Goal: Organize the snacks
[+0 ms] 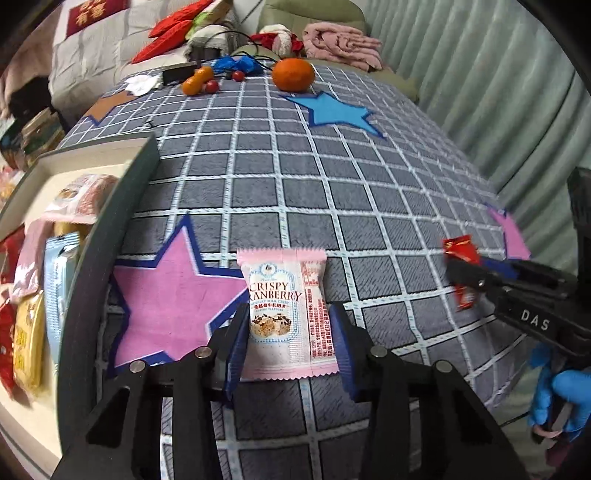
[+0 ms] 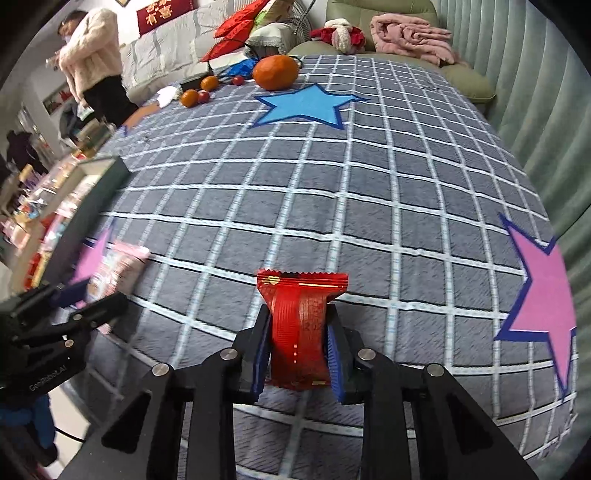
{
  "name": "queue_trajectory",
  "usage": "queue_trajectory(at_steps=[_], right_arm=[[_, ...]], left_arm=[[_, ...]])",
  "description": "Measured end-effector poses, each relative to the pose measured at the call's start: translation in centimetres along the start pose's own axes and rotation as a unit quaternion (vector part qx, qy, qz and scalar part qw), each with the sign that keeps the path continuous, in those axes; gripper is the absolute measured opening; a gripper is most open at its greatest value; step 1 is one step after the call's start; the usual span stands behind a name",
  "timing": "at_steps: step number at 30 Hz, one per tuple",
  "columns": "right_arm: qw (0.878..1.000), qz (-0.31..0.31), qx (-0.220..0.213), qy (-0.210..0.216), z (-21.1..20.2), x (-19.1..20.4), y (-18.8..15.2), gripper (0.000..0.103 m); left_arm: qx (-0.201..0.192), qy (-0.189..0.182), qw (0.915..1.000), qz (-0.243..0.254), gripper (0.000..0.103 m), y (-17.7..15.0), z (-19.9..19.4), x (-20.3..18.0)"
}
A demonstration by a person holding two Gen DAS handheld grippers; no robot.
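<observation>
Left wrist view: left tongs (image 1: 288,332) clamped on a pink-and-white crinkle-edged cranberry nougat packet (image 1: 286,314), blue pads (image 1: 236,347) pressing both its sides, the packet upright between them.
Beneath the left tongs: grey plush checked cloth with white grid lines (image 1: 332,206) covering the tabletop; a pink star patch with blue border (image 1: 173,299) just left of the packet.
Left of the left tongs: dark-walled, cream-lined open box (image 1: 110,236) holding wrapped snacks in pink, pale blue, yellow and red.
Right of the left tongs: right tongs (image 1: 465,271) at about the same depth, blurred.
Right wrist view: right tongs (image 2: 297,350) closed on a red ribbed foil snack packet (image 2: 299,328), held upright, its crimped top above the fingertips.
Left of the right tongs: the other tool and pink packet, blurred.
Farther ahead: blue star patch (image 2: 306,105), then a large orange (image 2: 275,72), two small oranges (image 2: 199,90) and small red fruits at the far edge.
Beyond the tabletop: pink folded blanket (image 2: 410,35) on a green sofa; a person in a cream sweater (image 2: 92,59) far left.
</observation>
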State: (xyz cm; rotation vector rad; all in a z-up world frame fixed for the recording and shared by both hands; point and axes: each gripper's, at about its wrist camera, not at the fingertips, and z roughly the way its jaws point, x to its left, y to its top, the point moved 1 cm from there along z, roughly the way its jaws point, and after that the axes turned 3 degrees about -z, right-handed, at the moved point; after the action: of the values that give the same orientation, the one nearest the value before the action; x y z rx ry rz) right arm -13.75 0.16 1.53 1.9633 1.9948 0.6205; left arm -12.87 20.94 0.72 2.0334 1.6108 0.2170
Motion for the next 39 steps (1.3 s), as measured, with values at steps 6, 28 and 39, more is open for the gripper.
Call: queue_trajectory(at_steps=[6, 28, 39], right_arm=[[0.999, -0.03, -0.015, 0.031, -1.2, 3.9, 2.2, 0.029], [0.992, -0.125, -0.022, 0.024, -0.6, 14.1, 8.2, 0.095], [0.996, -0.069, 0.06, -0.012, 4.2, 7.1, 5.2, 0.025]], left_arm=[[-0.033, -0.012, 0.9993, -0.014, 0.046, 0.7, -3.2, 1.6], [-0.111, 0.079, 0.9834, -0.12, 0.046, -0.5, -10.3, 15.5], [-0.083, 0.083, 0.9835, -0.137, 0.046, -1.7, -8.3, 16.9]])
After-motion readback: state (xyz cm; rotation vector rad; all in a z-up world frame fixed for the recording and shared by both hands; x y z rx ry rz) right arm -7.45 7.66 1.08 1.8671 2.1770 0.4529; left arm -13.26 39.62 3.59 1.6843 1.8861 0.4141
